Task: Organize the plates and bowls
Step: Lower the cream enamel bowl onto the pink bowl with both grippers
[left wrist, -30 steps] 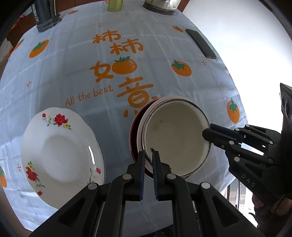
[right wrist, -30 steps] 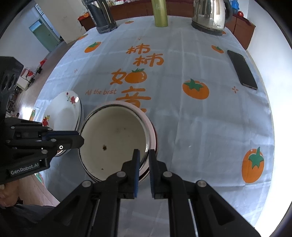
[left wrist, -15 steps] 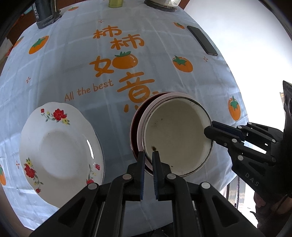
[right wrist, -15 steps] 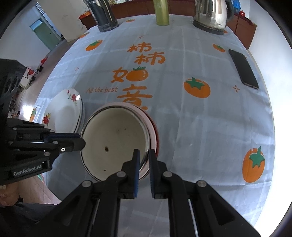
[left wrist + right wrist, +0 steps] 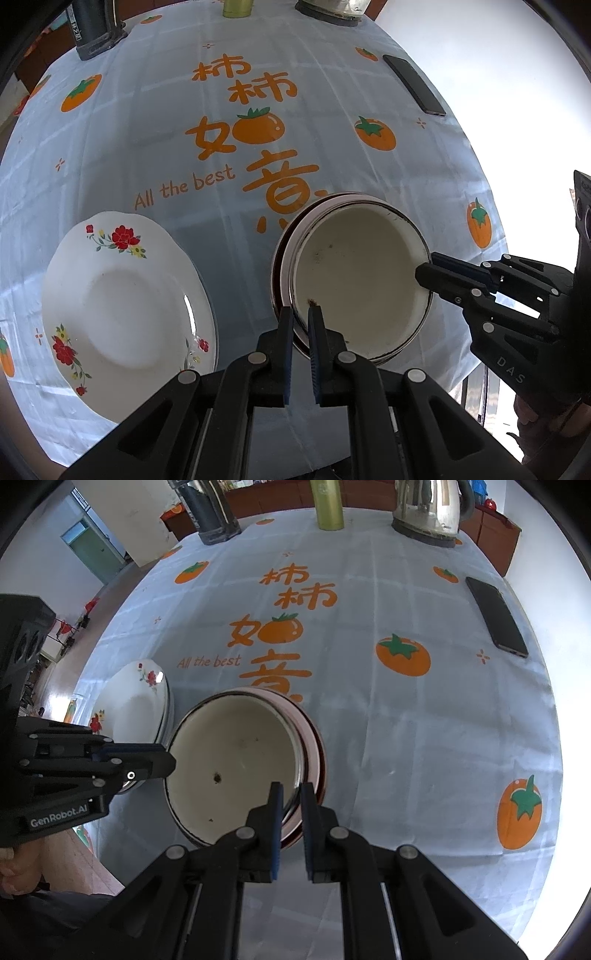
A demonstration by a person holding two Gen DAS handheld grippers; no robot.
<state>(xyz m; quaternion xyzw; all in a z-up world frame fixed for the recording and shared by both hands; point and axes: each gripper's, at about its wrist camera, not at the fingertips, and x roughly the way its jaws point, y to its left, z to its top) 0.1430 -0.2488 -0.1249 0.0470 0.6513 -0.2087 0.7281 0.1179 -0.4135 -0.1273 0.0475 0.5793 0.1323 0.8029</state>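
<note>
I've got both grippers, left (image 5: pixel 300 314) and right (image 5: pixel 291 790), clamped on opposite rims of the cream enamel bowl (image 5: pixel 354 280), above the red bowl (image 5: pixel 320 760).

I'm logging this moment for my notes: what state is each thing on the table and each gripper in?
cream bowl: upright, nested in the red-rimmed bowl, gripped at both sides.
red-rimmed bowl: upright on the tablecloth, under the cream bowl.
floral plate: flat on the table, untouched.
left gripper: shut on the cream bowl's rim.
right gripper: shut on the cream bowl's rim.
phone: lying flat, screen dark.
kettle: upright on its base.
</note>
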